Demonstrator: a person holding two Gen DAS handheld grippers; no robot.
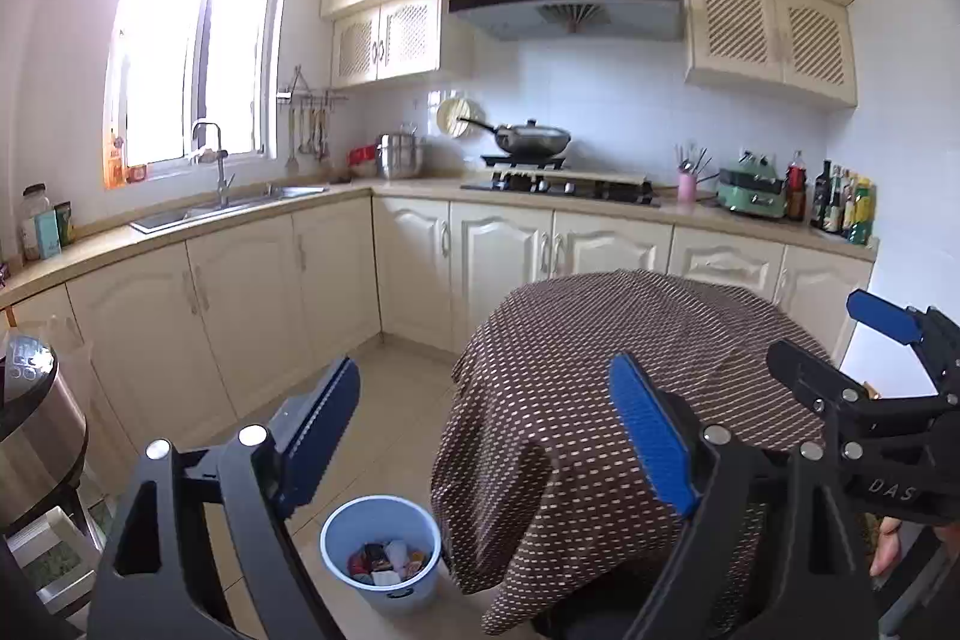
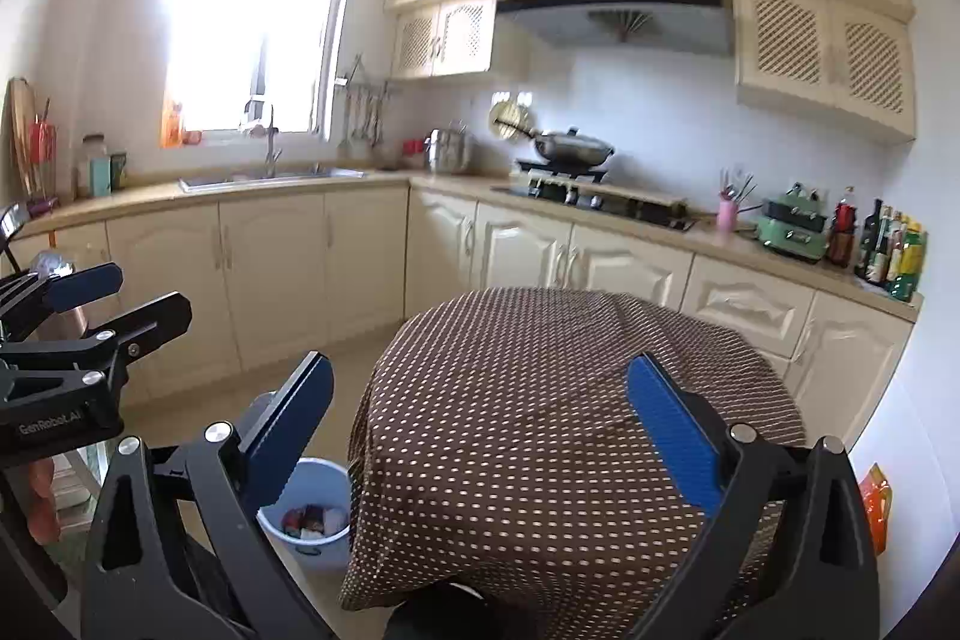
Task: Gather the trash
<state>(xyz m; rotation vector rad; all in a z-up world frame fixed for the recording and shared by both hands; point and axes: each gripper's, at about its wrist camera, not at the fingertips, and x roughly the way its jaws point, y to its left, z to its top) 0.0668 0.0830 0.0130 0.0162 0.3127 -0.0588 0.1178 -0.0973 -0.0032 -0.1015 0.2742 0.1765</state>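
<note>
The round pale-blue plastic bin (image 1: 380, 550) on the tiled floor holds a heap of mixed wrappers and scraps (image 1: 387, 562); collection looks largely done. The round table under a brown cloth with pale dashes (image 1: 600, 388) shows no loose trash on the top that is in view; what lies on the floor behind the table cannot be told.

The bin sits below and just ahead of the left gripper (image 1: 486, 424), under its left finger, well apart from the pads. For the right gripper (image 2: 480, 430) it lies low, below its left finger and beside the table's hanging cloth.

Both grippers stand with jaws spread wide and nothing between them, held above the table edge.

No trash item is seen within reach of either gripper.
</note>
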